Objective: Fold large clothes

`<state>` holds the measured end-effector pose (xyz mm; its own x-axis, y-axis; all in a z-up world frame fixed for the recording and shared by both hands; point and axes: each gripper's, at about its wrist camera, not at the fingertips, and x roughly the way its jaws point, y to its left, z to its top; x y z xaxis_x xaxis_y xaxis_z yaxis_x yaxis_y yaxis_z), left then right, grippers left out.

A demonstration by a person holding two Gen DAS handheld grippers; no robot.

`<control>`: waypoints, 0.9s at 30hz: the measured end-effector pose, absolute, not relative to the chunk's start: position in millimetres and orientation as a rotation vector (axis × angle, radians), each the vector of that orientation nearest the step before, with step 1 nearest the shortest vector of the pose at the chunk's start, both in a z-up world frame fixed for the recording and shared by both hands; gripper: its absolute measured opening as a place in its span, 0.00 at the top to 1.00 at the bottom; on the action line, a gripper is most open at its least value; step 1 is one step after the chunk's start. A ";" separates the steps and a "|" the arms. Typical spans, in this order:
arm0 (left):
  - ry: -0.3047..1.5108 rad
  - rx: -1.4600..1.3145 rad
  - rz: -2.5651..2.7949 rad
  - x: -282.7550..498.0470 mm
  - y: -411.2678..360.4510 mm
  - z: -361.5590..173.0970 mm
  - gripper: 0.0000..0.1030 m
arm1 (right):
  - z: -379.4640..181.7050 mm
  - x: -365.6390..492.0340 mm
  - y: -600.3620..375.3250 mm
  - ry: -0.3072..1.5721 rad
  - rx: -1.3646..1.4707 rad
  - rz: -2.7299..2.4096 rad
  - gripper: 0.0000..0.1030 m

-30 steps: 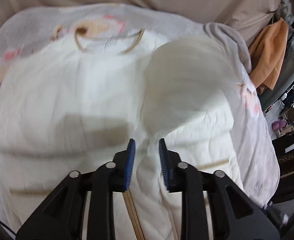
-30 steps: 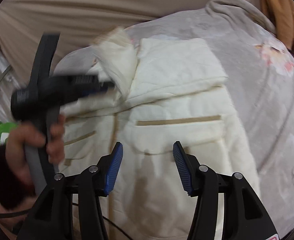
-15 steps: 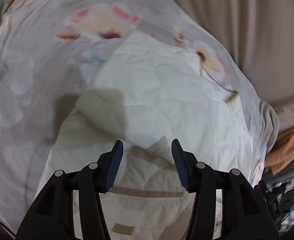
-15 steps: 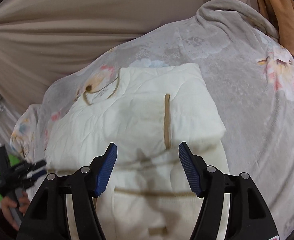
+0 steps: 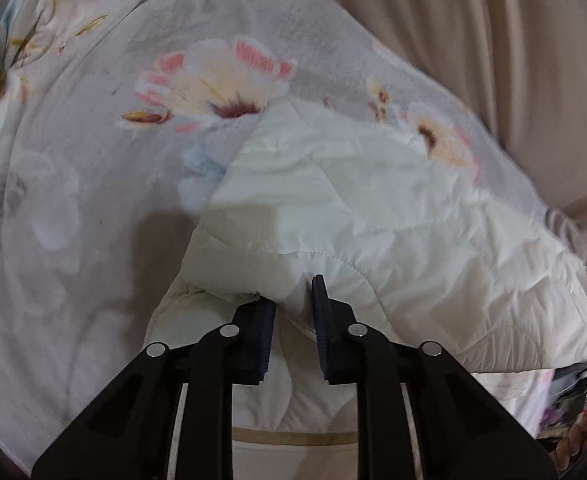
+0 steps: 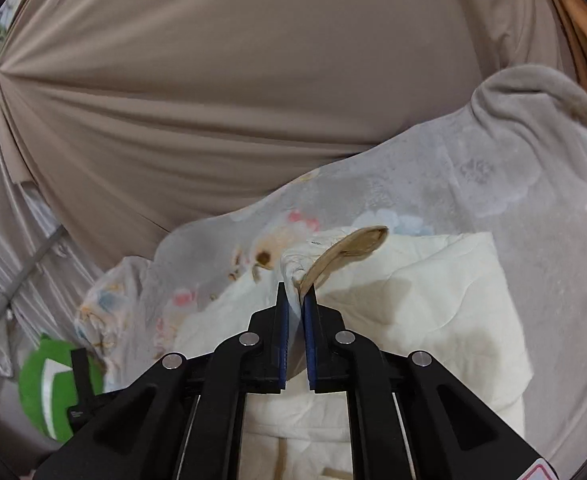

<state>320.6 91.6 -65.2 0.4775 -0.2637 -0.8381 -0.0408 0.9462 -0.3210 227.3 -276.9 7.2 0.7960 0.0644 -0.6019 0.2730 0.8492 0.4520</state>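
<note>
Cream quilted padded jacket (image 5: 373, 208) spread on my grey floral fleece blanket (image 5: 93, 160), my left gripper (image 5: 293, 300) just closed pinching its folded edge, my right gripper (image 6: 295, 300) just closed pinching its tan-trimmed collar (image 6: 345, 252).

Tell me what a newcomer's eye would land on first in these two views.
First, the cream quilted jacket spread on the flowered grey blanket, filling the middle of both views. Next, both tongs have just been closing and now pinch it: the left tongs on a folded edge, the right tongs on bunched cloth by the tan collar trim.
</note>
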 end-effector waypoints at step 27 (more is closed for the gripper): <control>0.986 -0.123 -0.198 395.2 45.5 -36.1 0.63 | -50.1 377.2 -128.0 0.937 0.346 0.225 0.80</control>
<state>395.2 45.5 -36.1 0.5360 -0.2210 -0.8147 0.1099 0.9752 -0.1923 377.2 -128.0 -50.1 0.5751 0.3364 -0.7458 -0.0395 0.9219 0.3854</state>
